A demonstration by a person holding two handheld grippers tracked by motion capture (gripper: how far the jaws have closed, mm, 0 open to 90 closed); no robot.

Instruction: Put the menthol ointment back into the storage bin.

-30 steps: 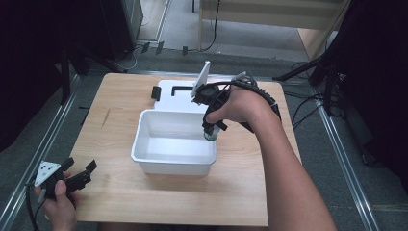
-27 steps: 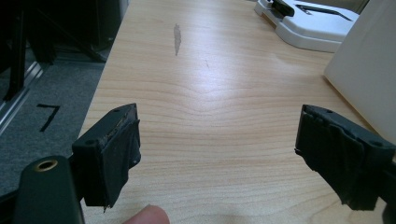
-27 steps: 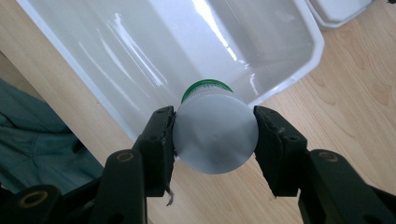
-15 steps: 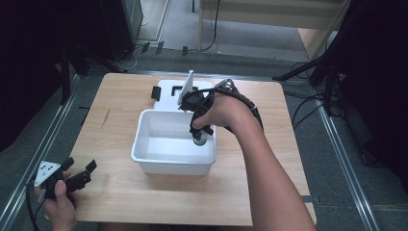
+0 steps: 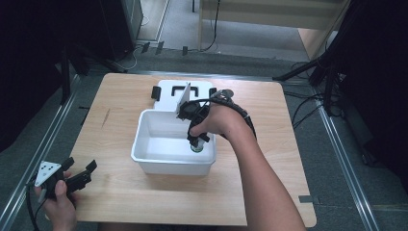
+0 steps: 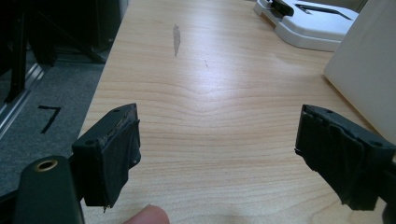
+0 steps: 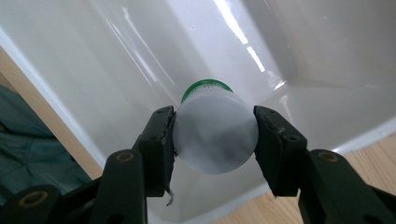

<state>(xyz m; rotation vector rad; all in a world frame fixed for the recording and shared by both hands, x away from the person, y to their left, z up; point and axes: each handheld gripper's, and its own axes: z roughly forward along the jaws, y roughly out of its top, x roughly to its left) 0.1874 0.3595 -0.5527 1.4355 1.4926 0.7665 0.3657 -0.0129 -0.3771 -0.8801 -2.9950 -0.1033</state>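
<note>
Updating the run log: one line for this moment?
right gripper: shut on green-capped bottle | inside white bin | left gripper: open, idle over table

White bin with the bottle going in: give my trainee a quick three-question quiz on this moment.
1. True or false: the right claw grips a small bottle with a green cap.
2. Where is the bottle?
A. on the bare table
B. inside the white bin
C. on the white lid
3. Fill in: the left claw stands ____ over the wooden table, with nothing between its jaws.

Key: 1 true; 2 B; 3 open.
</note>
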